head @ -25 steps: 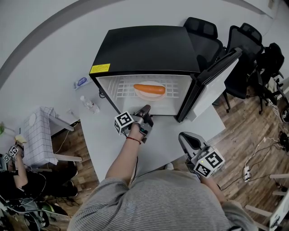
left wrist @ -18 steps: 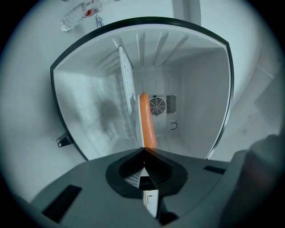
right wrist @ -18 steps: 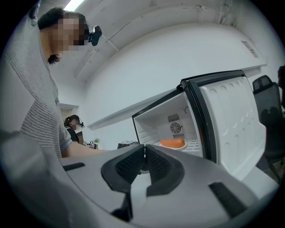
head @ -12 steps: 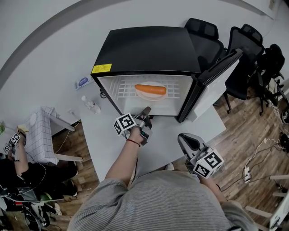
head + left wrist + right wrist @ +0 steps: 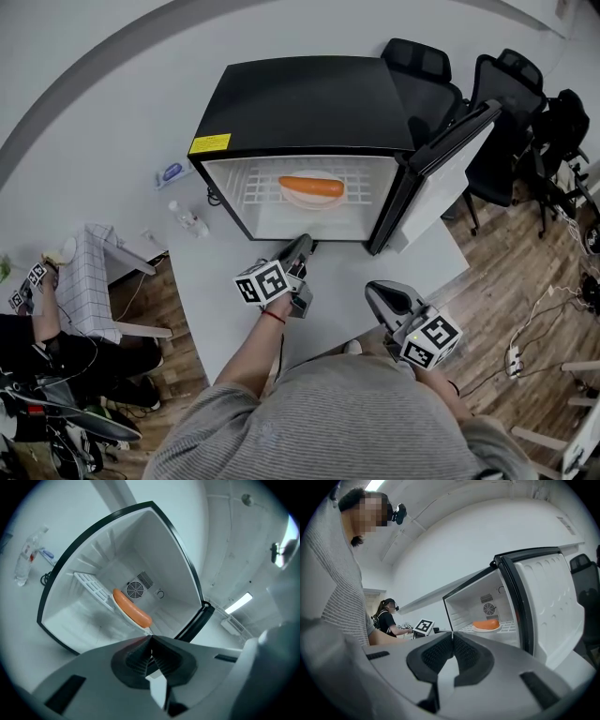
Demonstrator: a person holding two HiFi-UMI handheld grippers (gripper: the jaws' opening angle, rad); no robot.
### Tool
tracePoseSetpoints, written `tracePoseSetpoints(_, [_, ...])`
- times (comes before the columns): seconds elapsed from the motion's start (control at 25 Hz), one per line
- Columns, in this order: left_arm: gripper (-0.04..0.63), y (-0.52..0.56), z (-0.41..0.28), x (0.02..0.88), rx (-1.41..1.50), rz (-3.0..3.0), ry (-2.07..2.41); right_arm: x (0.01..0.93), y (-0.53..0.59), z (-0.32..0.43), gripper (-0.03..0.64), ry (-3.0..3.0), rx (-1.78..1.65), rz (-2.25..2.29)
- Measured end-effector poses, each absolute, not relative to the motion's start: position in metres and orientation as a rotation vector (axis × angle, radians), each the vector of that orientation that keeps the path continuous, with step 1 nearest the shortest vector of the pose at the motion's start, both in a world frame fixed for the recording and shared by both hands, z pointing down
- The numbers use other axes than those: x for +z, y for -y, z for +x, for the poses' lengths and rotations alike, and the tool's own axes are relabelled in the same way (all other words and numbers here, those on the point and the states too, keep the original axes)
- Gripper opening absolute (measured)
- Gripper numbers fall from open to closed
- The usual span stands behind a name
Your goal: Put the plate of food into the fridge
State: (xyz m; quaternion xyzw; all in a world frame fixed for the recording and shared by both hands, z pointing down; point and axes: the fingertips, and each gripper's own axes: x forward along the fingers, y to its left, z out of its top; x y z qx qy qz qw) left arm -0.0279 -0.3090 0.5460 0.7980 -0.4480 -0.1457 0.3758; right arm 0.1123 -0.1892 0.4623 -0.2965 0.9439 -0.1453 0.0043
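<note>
2 tongs in view, both pinched tight with pads meeting and nothing between them. Left tongs (image 5: 302, 244) hang over the bench (image 5: 422, 258), just in front of the fridge (image 5: 309, 103) opening, tips aimed at it, not inside. Right tongs (image 5: 375, 291) are lower, nearer the person, by the bench's front edge, pointing the same way. Fridge sits on the bench, its door (image 5: 448, 155) standing wide open to the right. Plate (image 5: 309, 201) rests on the wire shelf (image 5: 255, 190) inside, roughly centred, well apart from both tongs. 1 long orange food item (image 5: 311, 185) lies across the plate. Clear bottle (image 5: 189, 221) beside the fridge's left side. 2 black chairs (image 5: 427, 75) behind the door.
</note>
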Motion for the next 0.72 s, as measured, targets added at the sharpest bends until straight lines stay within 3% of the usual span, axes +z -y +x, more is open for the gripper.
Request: tracePoseSetpoints(0.72, [0.011, 0.207, -0.011, 0.539, 0.006, 2.336, 1.143, 0.478, 0.183, 0.088, 0.015, -3.015, -0.500, -0.872])
